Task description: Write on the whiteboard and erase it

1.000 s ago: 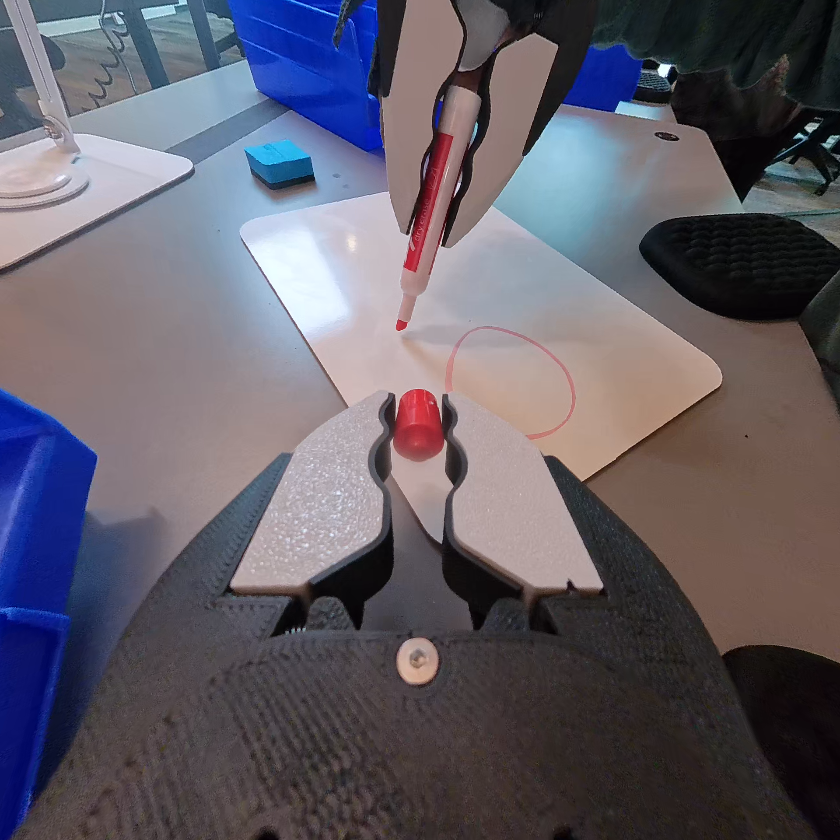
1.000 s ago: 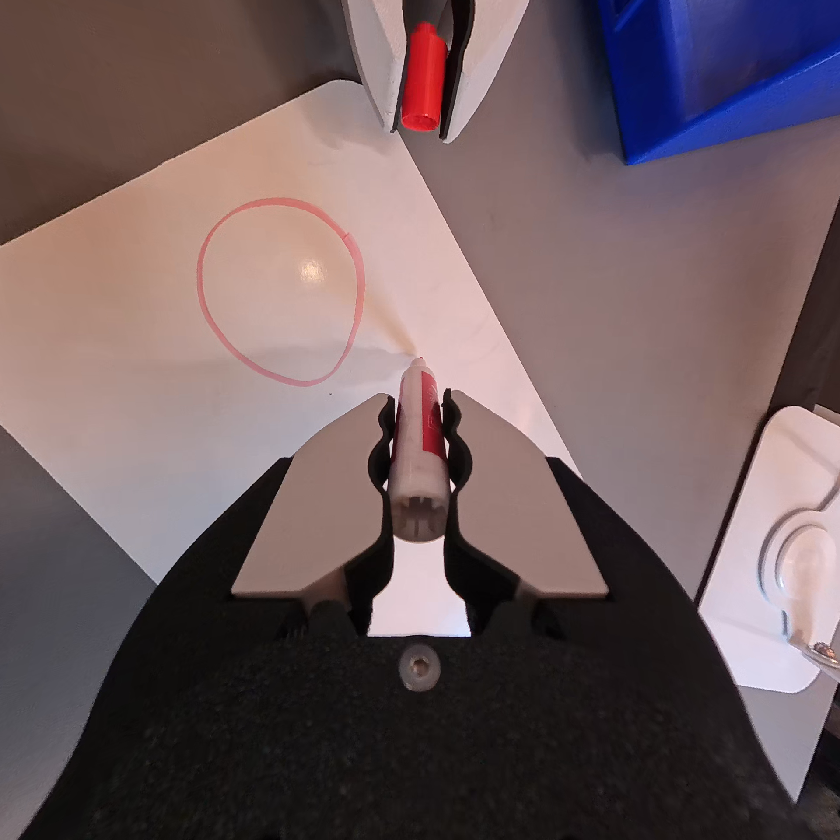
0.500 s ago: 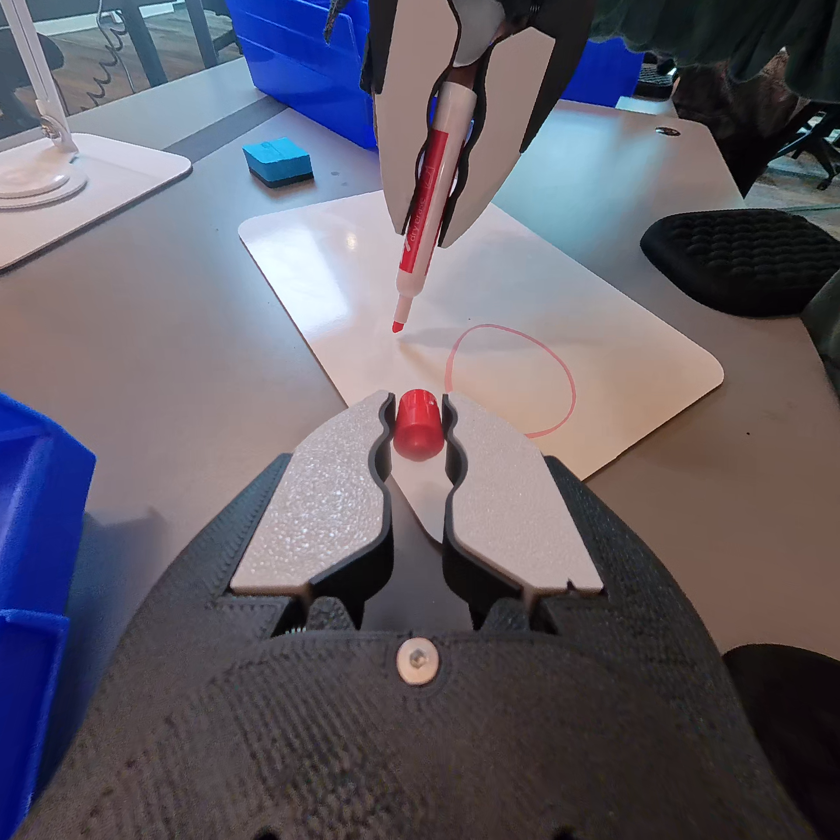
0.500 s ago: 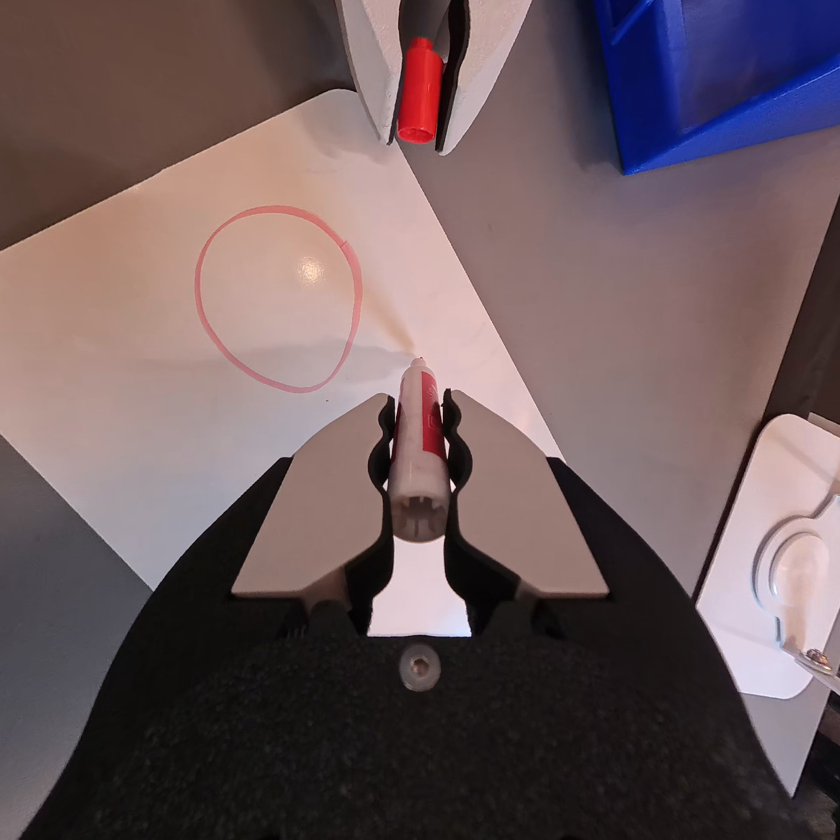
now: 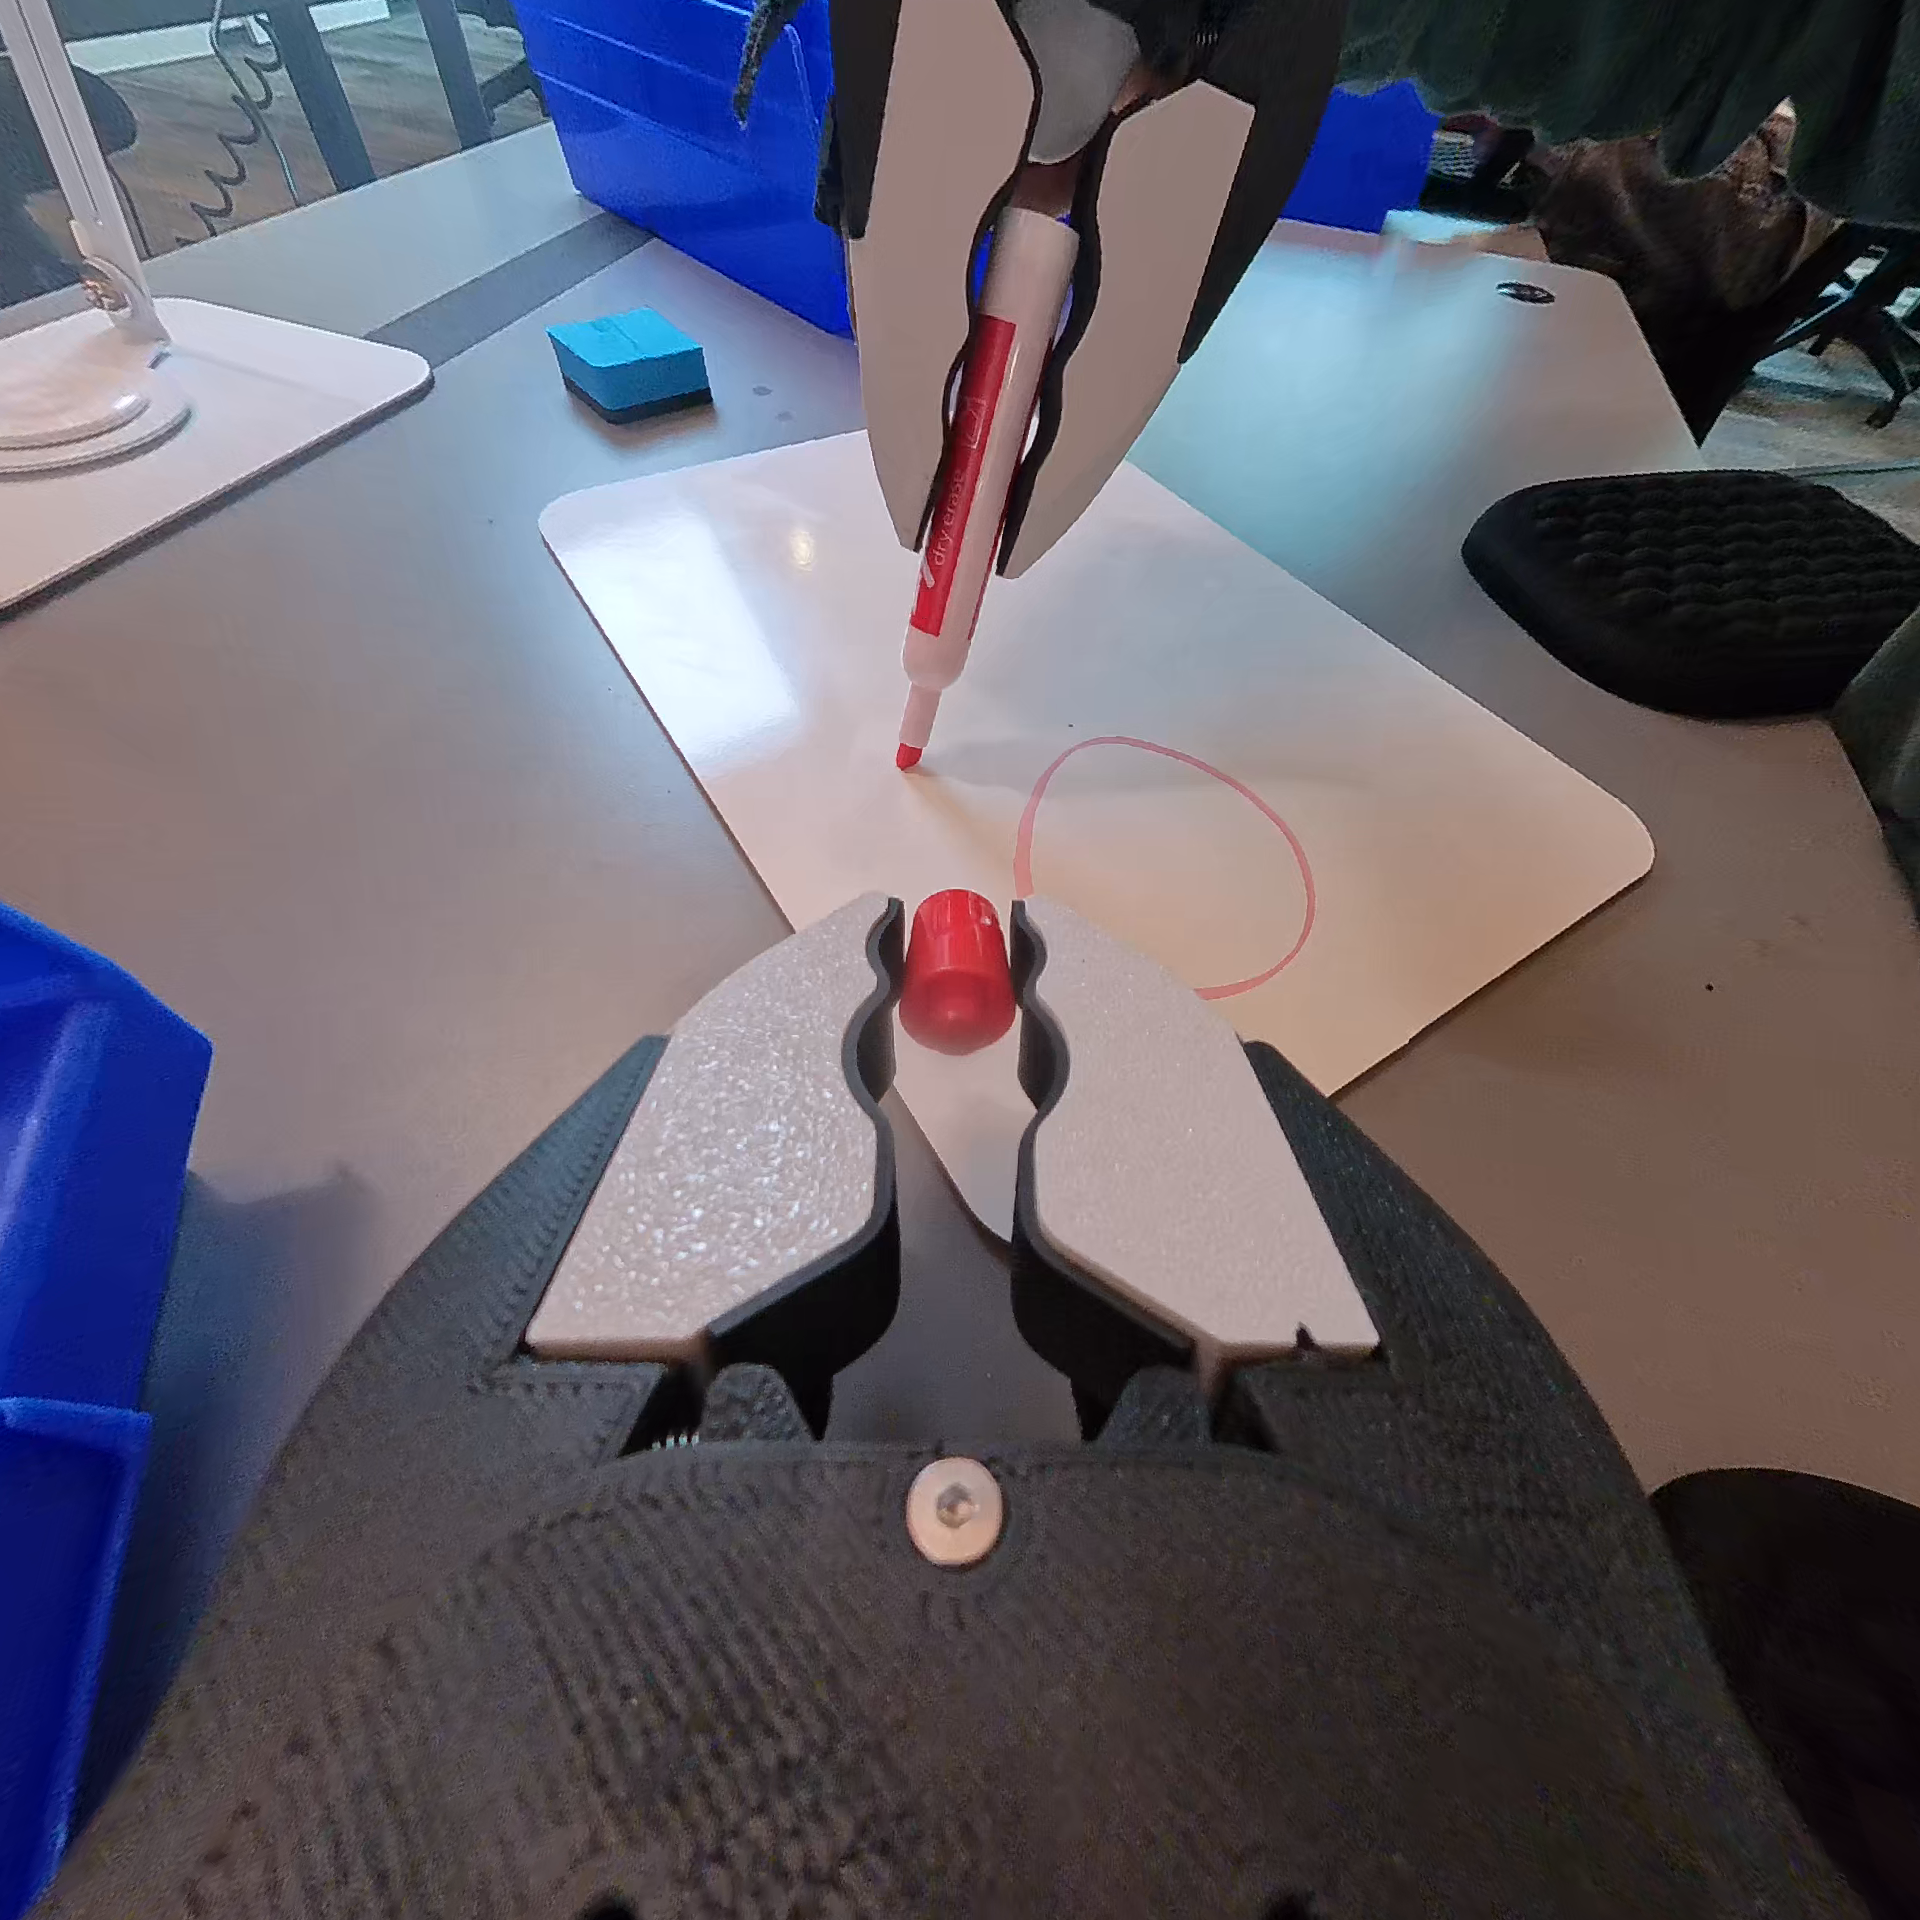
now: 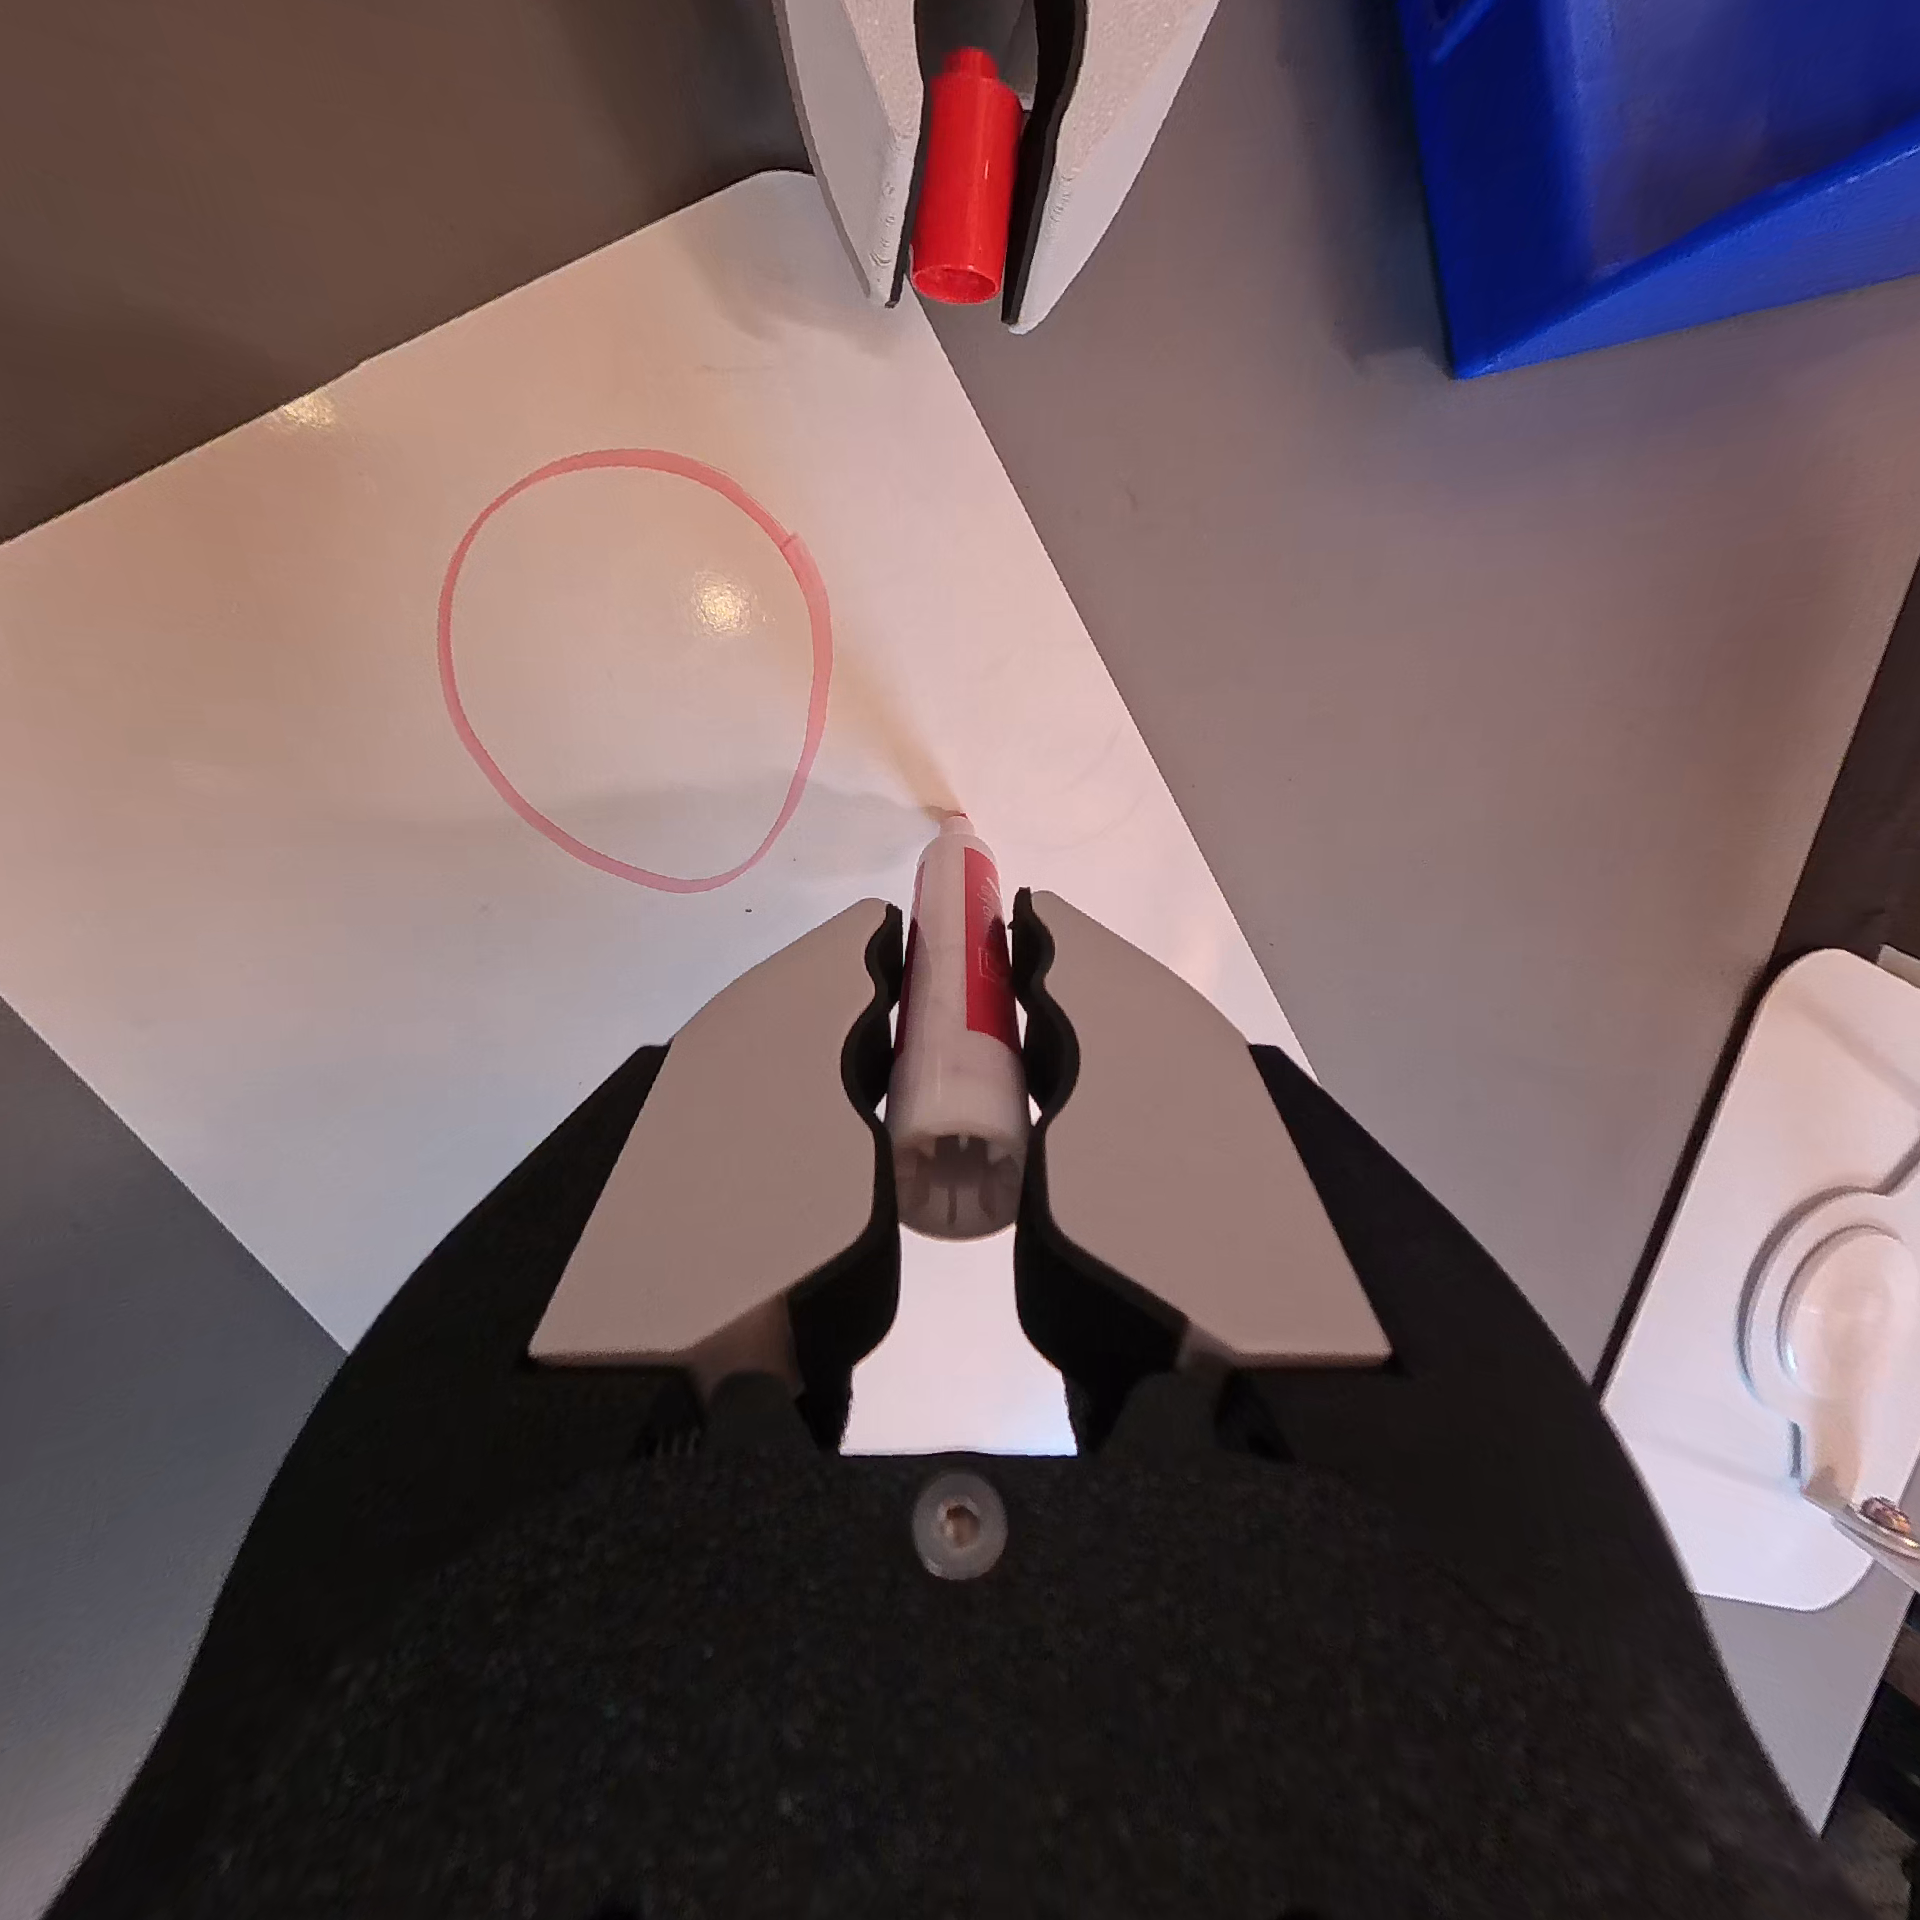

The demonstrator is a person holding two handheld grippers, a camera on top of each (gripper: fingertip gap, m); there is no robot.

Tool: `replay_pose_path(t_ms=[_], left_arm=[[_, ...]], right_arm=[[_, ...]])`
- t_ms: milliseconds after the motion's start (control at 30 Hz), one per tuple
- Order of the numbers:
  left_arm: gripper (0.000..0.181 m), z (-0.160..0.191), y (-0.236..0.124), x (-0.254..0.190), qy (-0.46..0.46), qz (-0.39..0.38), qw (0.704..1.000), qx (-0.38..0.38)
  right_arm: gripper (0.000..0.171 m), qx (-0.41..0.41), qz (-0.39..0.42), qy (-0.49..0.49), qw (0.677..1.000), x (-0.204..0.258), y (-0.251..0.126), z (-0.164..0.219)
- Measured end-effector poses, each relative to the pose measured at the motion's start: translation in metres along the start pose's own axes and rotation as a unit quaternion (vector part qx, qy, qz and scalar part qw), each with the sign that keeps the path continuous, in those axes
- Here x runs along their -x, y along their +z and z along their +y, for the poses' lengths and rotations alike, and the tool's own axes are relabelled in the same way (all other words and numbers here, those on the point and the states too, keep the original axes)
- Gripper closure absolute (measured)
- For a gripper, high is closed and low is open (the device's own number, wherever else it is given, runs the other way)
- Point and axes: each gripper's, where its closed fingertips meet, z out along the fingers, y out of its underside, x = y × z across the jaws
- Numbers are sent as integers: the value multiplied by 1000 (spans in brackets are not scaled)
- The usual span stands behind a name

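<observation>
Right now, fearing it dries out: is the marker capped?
Uncapped: marker tip bare; red cap sits in the left tongs.

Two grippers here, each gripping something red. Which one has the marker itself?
The right gripper: its fingers clamp the marker, tip down at the whiteboard. The left gripper holds only the short red cap.

The right gripper (image 6: 956, 914) is clamped on a red-and-white marker (image 6: 961, 1039) whose tip (image 6: 951, 821) meets the whiteboard (image 6: 312, 935) close to the board's right edge, just beside a red circle (image 6: 634, 675) drawn nearer its middle. At the board's far corner the left gripper (image 6: 961, 296) grips the red cap (image 6: 966, 177). A blue bin (image 6: 1662, 156) sits at the bench's far right, and a white lamp base (image 6: 1787, 1299) lies by the right edge.
</observation>
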Motion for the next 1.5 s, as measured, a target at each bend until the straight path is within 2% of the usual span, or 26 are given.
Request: replay_pose_path(t_ms=[667,867,1233,1500], left_arm=[[162,0,0,0,-1,0,1000,0],[162,0,1,0,-1,-1,1000,-1],[162,0,0,1,-4,0,1000,-2],[162,0,1,1,-3,1,1000,-1]], right_arm=[[151,32,-20,8,999,58,-28,22],[151,36,-12,9,999,54,-29,27],[151,60,20,56,996,28,-43,69],[151,57,25,49,997,22,-39,64]])
